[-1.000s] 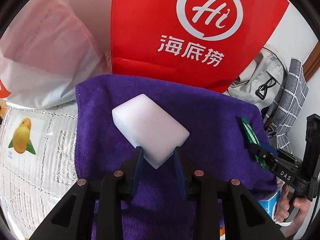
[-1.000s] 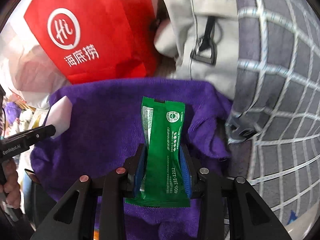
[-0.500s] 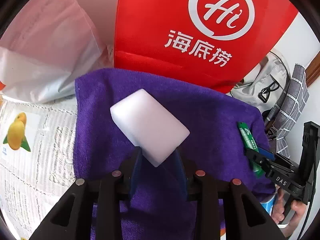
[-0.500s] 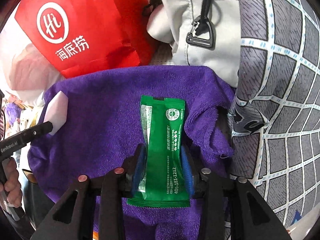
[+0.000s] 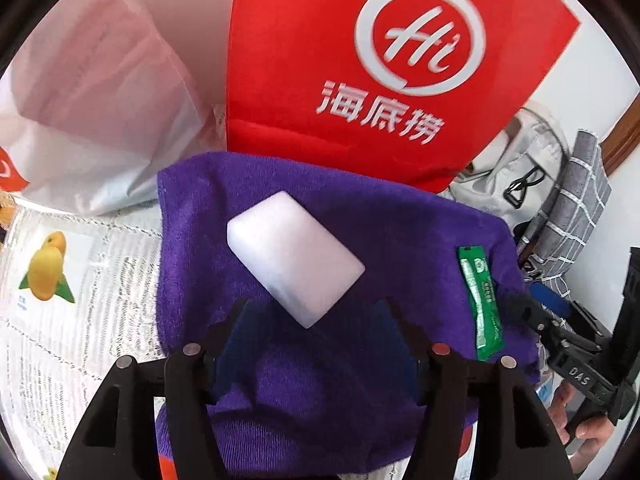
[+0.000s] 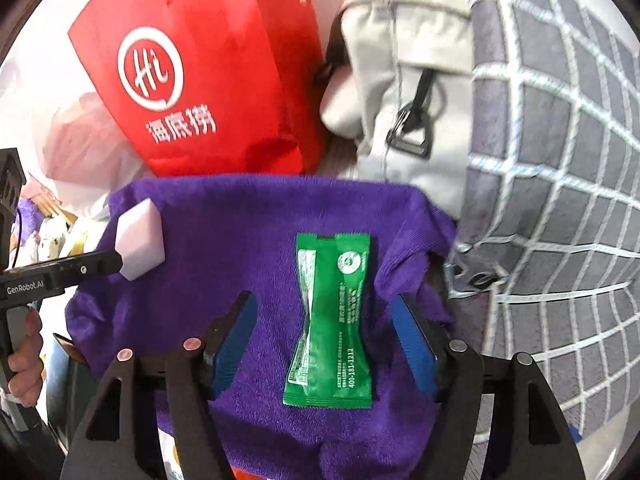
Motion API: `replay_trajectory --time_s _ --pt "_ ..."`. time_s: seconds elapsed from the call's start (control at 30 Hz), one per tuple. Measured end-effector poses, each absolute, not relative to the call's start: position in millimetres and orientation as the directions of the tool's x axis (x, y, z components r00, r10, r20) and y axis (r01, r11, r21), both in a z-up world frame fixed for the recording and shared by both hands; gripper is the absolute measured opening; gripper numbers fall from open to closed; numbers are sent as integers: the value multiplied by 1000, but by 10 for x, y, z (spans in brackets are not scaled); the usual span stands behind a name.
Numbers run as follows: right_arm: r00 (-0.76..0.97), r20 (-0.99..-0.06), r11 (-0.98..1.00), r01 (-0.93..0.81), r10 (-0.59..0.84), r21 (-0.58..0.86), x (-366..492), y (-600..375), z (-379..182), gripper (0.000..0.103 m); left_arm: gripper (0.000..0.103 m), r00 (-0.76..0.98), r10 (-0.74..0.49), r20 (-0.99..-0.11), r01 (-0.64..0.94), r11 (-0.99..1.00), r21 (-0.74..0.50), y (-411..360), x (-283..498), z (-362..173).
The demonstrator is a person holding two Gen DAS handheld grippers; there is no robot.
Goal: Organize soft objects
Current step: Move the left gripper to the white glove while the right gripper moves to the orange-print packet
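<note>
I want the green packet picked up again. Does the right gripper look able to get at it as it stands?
Probably yes. The right gripper is open, its jaws either side of the green packet, which lies flat on the purple towel with nothing over it.

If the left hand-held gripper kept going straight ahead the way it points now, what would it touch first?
Most likely the white foam block, lying on the purple towel just ahead of the open left hand-held gripper. Beyond it stands the red paper bag. Depth is hard to judge through the fisheye.
</note>
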State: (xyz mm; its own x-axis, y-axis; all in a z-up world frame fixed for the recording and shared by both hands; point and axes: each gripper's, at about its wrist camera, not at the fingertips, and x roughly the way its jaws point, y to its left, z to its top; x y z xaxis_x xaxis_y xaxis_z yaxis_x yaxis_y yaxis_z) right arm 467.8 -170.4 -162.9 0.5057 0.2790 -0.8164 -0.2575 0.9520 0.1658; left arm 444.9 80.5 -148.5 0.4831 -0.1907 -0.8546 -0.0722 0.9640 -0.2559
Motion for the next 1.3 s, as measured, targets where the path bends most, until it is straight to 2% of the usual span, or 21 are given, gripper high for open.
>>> replay_trajectory --time_s 0.17,0.23,0.33,0.6,0.93,1.17,1.23,1.3 --pt "609 -751 960 -253 256 122 4388 -1761 -1201 70 62 563 -136 -815 -54 978 -201 697 4195 -1136" --pt "630 -728 959 -243 270 146 4231 -1820 -1087 70 62 595 -134 -793 -49 978 -201 698 4028 -1028" --pt "559 -755 936 -271 343 224 3985 -1878 -1051 70 62 603 -156 -782 -16 978 -208 685 3764 -926" --pt "535 -791 953 -213 297 214 2984 -2076 -1086 68 62 574 -208 -792 -7 966 -259 780 2901 -887" --pt "507 -822 964 -190 257 184 1831 -2214 -1306 68 62 580 -211 -787 -12 964 -267 699 1999 -973" --pt "436 -871 971 -179 225 161 1524 -2111 -1897 69 62 565 -214 -797 -18 962 -271 603 1576 -1190" --pt "430 -874 971 -174 225 164 1502 -2072 -2001 72 62 554 -208 -806 -24 964 -266 604 1474 -1264" --pt "464 -858 973 -167 220 159 1464 -2026 -2016 80 62 552 -201 -809 -32 965 -261 617 1392 -1308"
